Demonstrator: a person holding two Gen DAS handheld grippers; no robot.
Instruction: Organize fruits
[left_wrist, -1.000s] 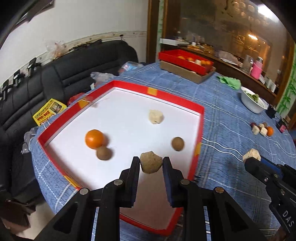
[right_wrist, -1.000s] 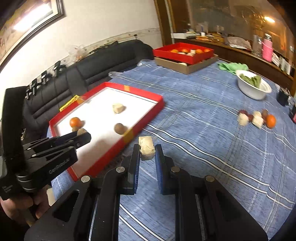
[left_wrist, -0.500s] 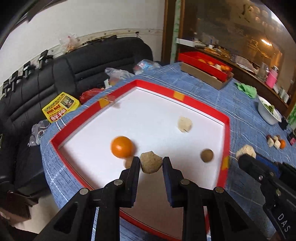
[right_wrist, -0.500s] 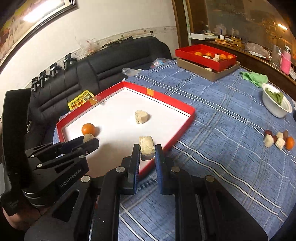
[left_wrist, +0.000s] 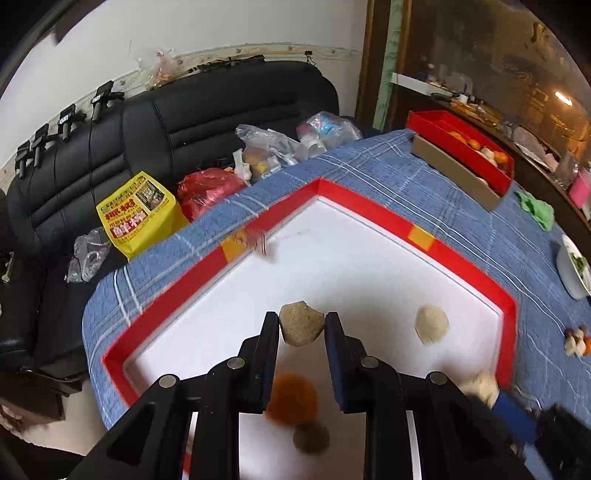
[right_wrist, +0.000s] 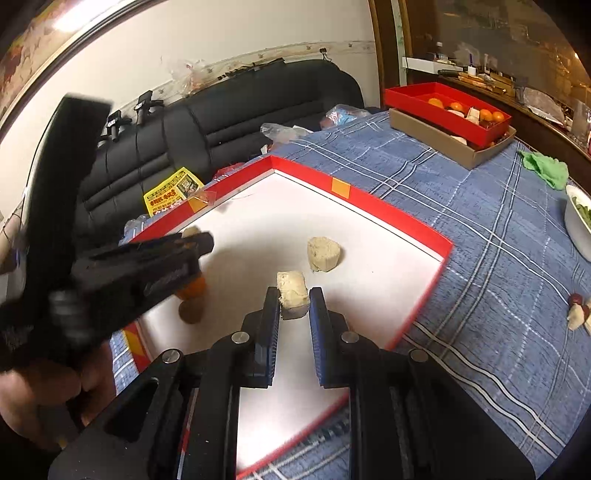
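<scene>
My left gripper (left_wrist: 301, 326) is shut on a rough tan lump (left_wrist: 302, 328), held above the white floor of the red-rimmed tray (left_wrist: 465, 254). Below its fingers lie an orange (left_wrist: 292, 404) and a brown round fruit (left_wrist: 311, 437), both blurred. Another pale lump (left_wrist: 431, 323) rests on the tray floor to the right. My right gripper (right_wrist: 293, 301) is shut on a pale cream chunk (right_wrist: 293, 295) over the same tray (right_wrist: 406, 221). In the right wrist view the left gripper (right_wrist: 201, 240) reaches in from the left, above the orange (right_wrist: 192, 290) and brown fruit (right_wrist: 191, 312).
A blue checked cloth (right_wrist: 461, 206) covers the table. A second red tray with oranges (right_wrist: 448, 107) sits on a cardboard box at the far end. A white bowl (right_wrist: 578, 221) and a small fruit pile (right_wrist: 580, 312) lie right. A black sofa (left_wrist: 203, 122) with bags stands behind.
Both grippers have travelled further over the red tray with their pieces still held. The orange and brown fruit now lie under the left gripper's fingers.
</scene>
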